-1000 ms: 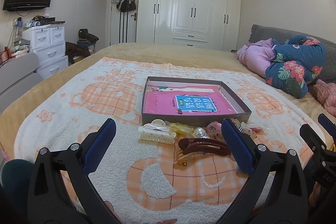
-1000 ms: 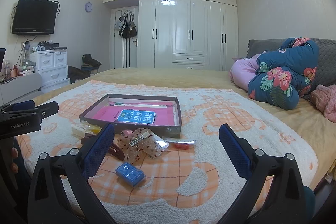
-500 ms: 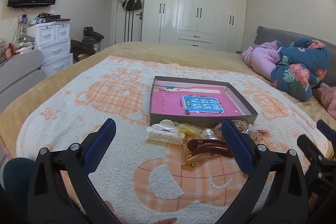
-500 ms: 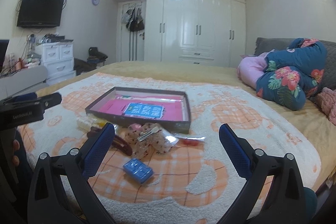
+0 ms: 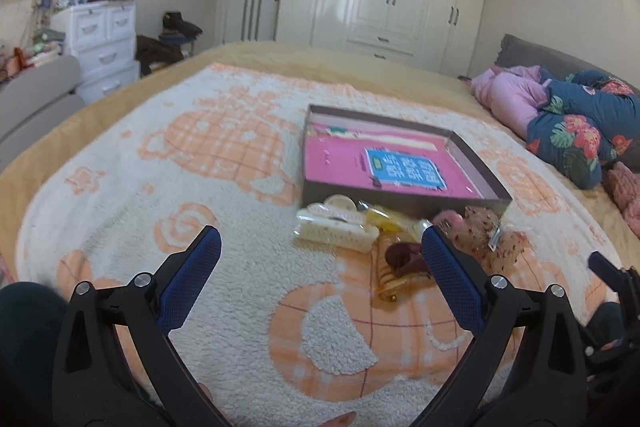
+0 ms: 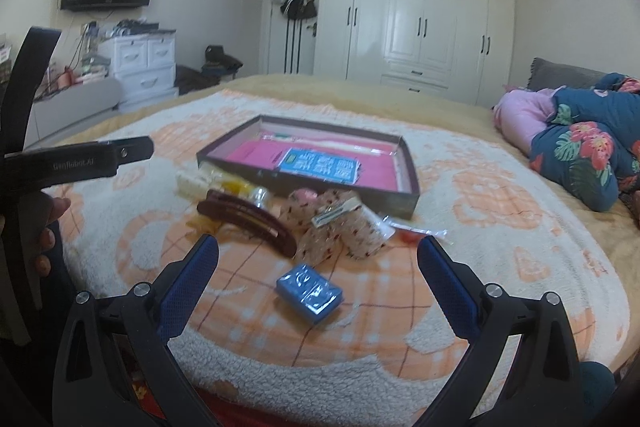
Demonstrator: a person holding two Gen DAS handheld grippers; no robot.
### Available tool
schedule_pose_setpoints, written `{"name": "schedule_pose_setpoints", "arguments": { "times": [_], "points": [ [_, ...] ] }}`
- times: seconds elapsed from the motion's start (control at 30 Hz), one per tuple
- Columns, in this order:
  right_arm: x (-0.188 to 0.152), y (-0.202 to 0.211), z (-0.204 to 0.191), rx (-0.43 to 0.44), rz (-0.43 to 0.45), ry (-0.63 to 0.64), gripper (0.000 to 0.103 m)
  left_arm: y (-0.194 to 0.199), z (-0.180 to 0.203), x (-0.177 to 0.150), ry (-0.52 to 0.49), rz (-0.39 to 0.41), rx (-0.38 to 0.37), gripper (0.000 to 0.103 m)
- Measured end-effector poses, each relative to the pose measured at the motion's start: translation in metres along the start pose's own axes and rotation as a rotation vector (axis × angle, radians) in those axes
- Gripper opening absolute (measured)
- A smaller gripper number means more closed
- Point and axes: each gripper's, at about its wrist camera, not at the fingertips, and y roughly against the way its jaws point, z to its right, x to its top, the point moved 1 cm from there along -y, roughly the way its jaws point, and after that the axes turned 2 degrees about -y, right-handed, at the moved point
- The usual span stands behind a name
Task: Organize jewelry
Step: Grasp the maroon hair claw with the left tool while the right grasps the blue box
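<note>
Both tools (image 5: 320, 251) (image 6: 318, 259) gape wide, holding nothing.

Bare blanket (image 5: 224, 187) lies open ahead of my left jaws. On the right, the blue box (image 6: 310, 291) sits between my jaws; beyond it the brown clip (image 6: 248, 223), spotted bundles (image 6: 340, 227) and tray (image 6: 316, 163) crowd the way.

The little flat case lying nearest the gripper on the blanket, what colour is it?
Light blue. The small case shows best in the right wrist view, lying on the orange-and-white blanket.
</note>
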Motion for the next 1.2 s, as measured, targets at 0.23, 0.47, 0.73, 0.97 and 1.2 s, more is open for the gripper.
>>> {"name": "schedule_pose_setpoints", "arguments": {
  "times": [0.23, 0.47, 0.73, 0.97, 1.2],
  "points": [
    [-0.01, -0.023, 0.002, 0.039, -0.085, 0.004, 0.097, -0.03, 0.004, -0.007, -0.005, -0.105, -0.135, 0.092],
    [-0.015, -0.035, 0.006, 0.057, -0.121, -0.004, 0.097, -0.052, 0.024, -0.012, -0.082, -0.175, -0.255, 0.092],
    [-0.02, -0.043, 0.013, 0.074, -0.156, -0.017, 0.097, -0.076, 0.05, -0.008, -0.254, -0.229, -0.345, 0.083],
    [-0.022, -0.054, 0.017, 0.112, -0.19, -0.026, 0.097, -0.088, 0.056, -0.007, -0.327, -0.254, -0.378, 0.066],
    [-0.023, -0.067, 0.024, 0.154, -0.23, -0.058, 0.086, -0.091, 0.062, -0.006, -0.365, -0.255, -0.427, 0.053]
  ]
}}
